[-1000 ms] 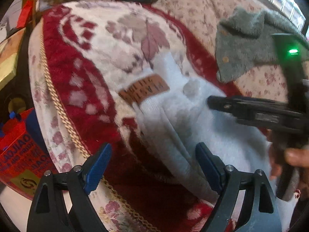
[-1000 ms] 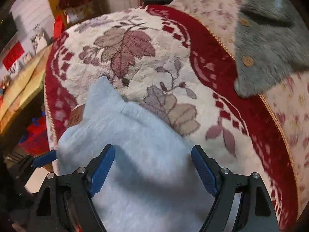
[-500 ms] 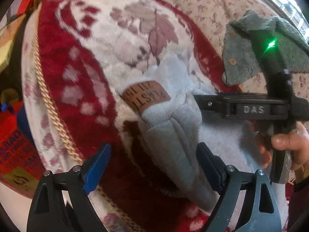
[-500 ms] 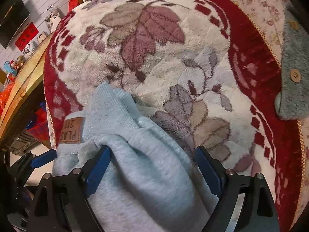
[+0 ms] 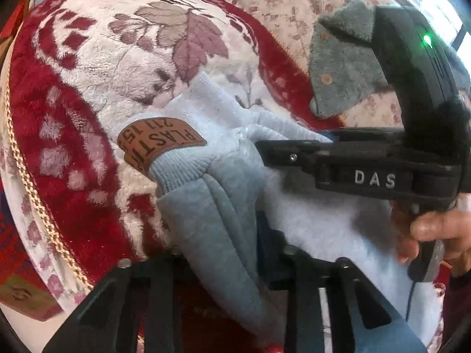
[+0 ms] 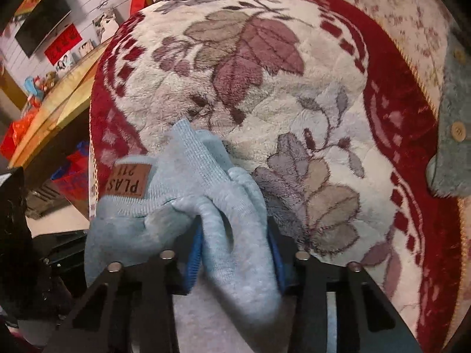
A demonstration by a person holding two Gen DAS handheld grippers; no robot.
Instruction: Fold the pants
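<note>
Light blue-grey sweatpants [image 5: 223, 194] with a brown leather patch [image 5: 159, 141] lie bunched on a red and cream floral blanket [image 5: 97, 67]. My left gripper [image 5: 223, 253] is shut on a thick fold of the pants at the ribbed band. My right gripper [image 6: 235, 244] is shut on another fold of the pants [image 6: 223, 223] just beside the patch [image 6: 129, 181]. The right gripper's black body [image 5: 353, 164] also reaches in from the right in the left wrist view, its tip buried in the cloth.
A grey fleece garment with buttons [image 5: 338, 64] lies on the floral sofa cover [image 5: 288, 3] to the right. The blanket's gold-corded edge [image 5: 32, 194] drops off on the left. A yellow table [image 6: 56, 100] and red bags [image 6: 73, 173] stand beyond it.
Both grippers were open around the pants; now both have closed on folds of the cloth at the band, and the fabric is gathered up between them.
</note>
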